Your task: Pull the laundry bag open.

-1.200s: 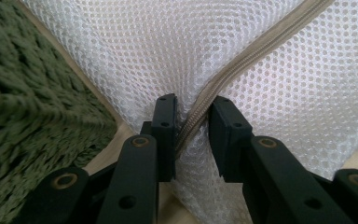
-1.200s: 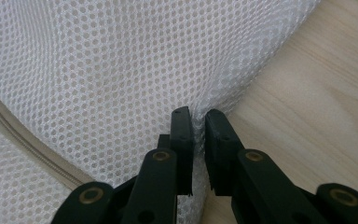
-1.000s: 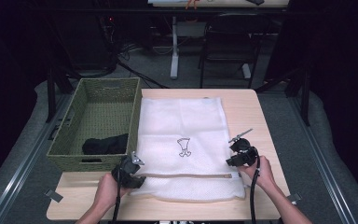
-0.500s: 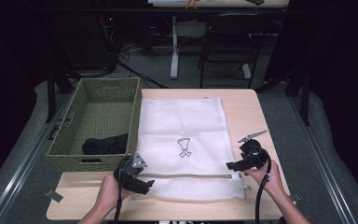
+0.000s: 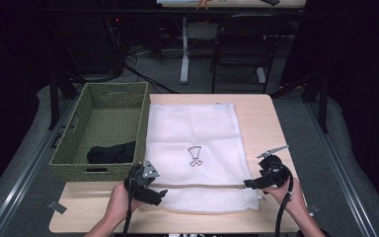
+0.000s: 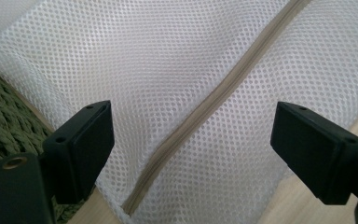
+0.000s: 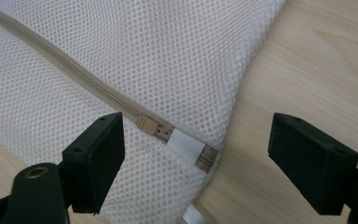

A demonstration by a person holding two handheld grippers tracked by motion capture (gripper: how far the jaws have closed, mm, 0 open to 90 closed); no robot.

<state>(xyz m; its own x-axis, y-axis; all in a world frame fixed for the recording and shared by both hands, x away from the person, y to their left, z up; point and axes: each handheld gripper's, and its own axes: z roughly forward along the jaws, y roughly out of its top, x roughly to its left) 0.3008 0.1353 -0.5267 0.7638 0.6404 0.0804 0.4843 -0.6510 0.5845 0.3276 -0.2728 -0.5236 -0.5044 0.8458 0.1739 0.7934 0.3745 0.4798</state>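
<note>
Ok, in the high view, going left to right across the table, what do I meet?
Green woven basket with a black cloth inside → left gripper → white mesh laundry bag → right gripper → bare table edge.

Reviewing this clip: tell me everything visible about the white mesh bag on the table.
The mesh bag is white, fine-holed netting, lying flat on the wooden table beside the green woven basket, its left edge close against it. A small dark printed figure sits near its middle. A beige zipper runs across its near end and looks closed, the slider at the bag's right end beside a white tab. The left gripper and right gripper hover open over the zipper's ends.
</note>
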